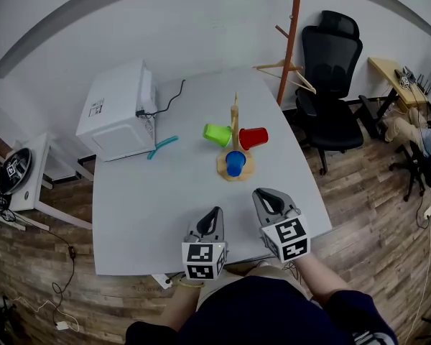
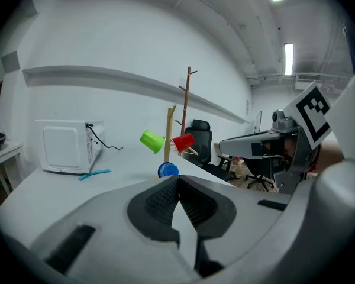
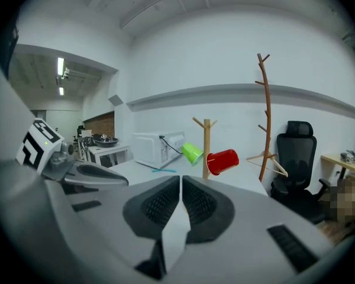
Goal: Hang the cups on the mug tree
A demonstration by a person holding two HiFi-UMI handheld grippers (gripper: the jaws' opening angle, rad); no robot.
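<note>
Closest in, the left tool (image 1: 215, 213) and the right tool (image 1: 263, 194) hover side by side over the near edge of the white bench (image 1: 136, 214). Each has its jaws pressed together on nothing, and each tool's own view shows the ribbed pads meeting with no object caught between them. That suits, I judge, a job that is done or all but done, since no cup lies loose on the bench to fetch.

All three cups are at the pale wooden mug tree (image 1: 235, 124), which stands well apart from both tools, straight beyond them. A lime-green plastic cup (image 1: 217, 134) hangs tilted on the tree's left side and a red plastic cup (image 1: 253, 137) on its right. A blue plastic cup (image 1: 235, 162) sits low on the side facing the tools. Whether that one hangs from a low peg or rests on the tree's base I cannot quite tell.
</note>
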